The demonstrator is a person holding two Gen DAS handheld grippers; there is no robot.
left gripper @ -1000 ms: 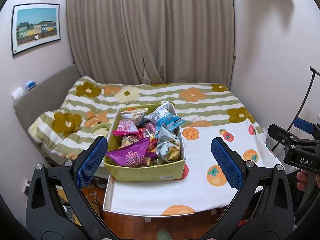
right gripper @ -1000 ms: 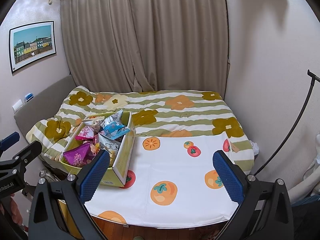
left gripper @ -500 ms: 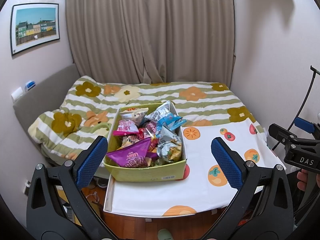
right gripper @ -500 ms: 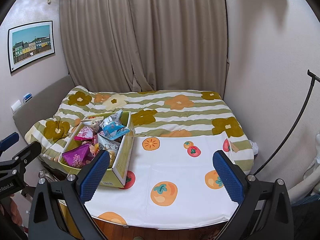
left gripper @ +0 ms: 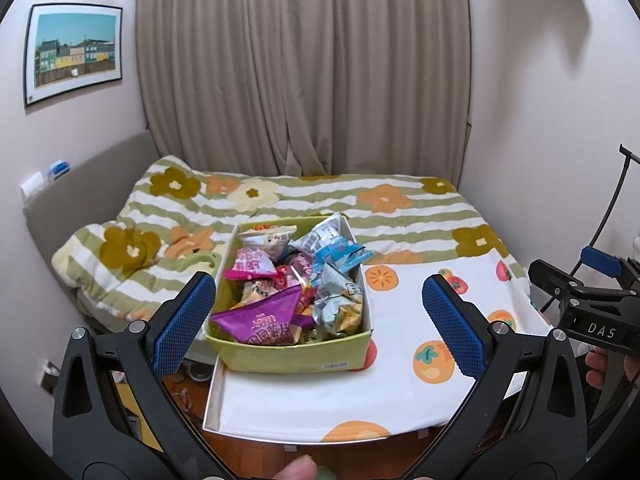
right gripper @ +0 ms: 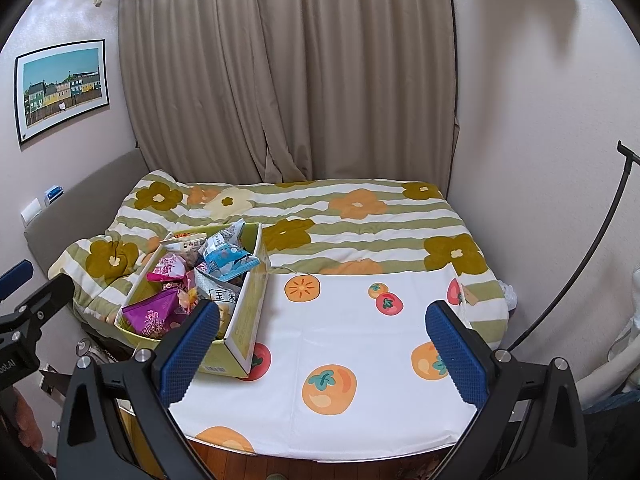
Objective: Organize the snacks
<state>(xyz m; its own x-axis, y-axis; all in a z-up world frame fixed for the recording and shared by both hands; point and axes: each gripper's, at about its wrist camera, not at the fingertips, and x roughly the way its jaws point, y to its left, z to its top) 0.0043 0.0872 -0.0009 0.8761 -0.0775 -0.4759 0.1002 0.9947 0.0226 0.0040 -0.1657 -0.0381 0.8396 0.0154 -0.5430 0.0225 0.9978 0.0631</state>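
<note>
Hovering, nothing held | we keep left gripper (left gripper: 318, 312) & right gripper (right gripper: 322, 352) jaws wide open, empty | snack box (left gripper: 296, 354) ctr-frame on counter (left gripper: 400, 380), dead ahead of left, long axis running away | left nearer.

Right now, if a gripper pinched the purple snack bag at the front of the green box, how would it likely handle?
The purple snack bag looks puffy, so probably light and crushable. Its glossy film may slip. It lies atop other packets, so lifting should hardly disturb the green box.

"DAS" on right gripper (left gripper: 599, 330) body; "玉米" on grey snack pack (right gripper: 223, 295) in green box (right gripper: 248, 312).
</note>
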